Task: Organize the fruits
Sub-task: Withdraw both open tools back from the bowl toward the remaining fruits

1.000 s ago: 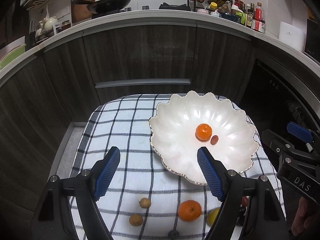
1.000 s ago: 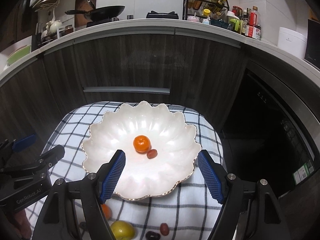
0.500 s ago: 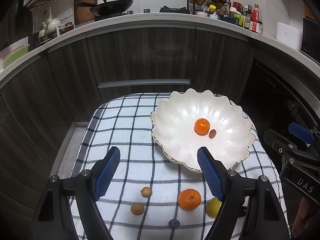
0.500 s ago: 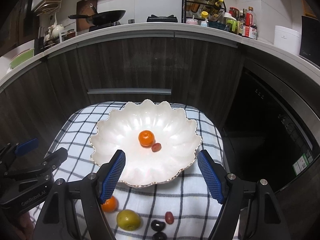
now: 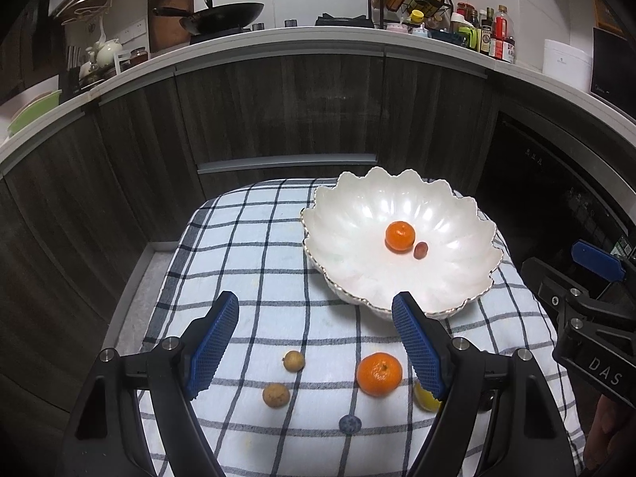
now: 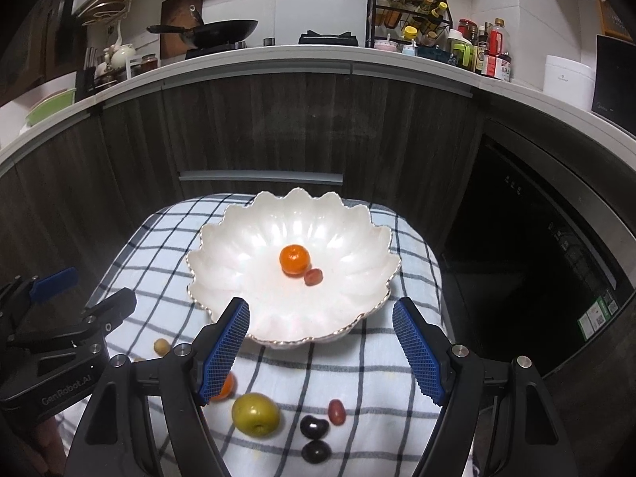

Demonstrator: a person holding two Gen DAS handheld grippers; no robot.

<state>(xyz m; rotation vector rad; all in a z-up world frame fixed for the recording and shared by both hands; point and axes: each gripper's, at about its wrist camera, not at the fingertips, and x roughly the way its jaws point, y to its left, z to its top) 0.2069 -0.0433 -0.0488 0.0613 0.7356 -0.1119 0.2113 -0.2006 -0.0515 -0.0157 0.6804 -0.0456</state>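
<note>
A white scalloped bowl on the checked cloth holds a mandarin and a small red fruit. In front of the bowl lie another mandarin, two small brown fruits, a blueberry, a yellow-green fruit, a red grape and two dark fruits. My left gripper hangs open above the loose fruit, holding nothing. My right gripper is open over the bowl's near rim, empty.
The checked cloth covers a small table that drops off on every side. Dark cabinet fronts stand behind it under a counter with a wok and bottles. A dark appliance front is at the right.
Both grippers have drawn back from the bowl, which now sits farther off and smaller. More loose fruit shows in front of it. The jaws have kept their width.
</note>
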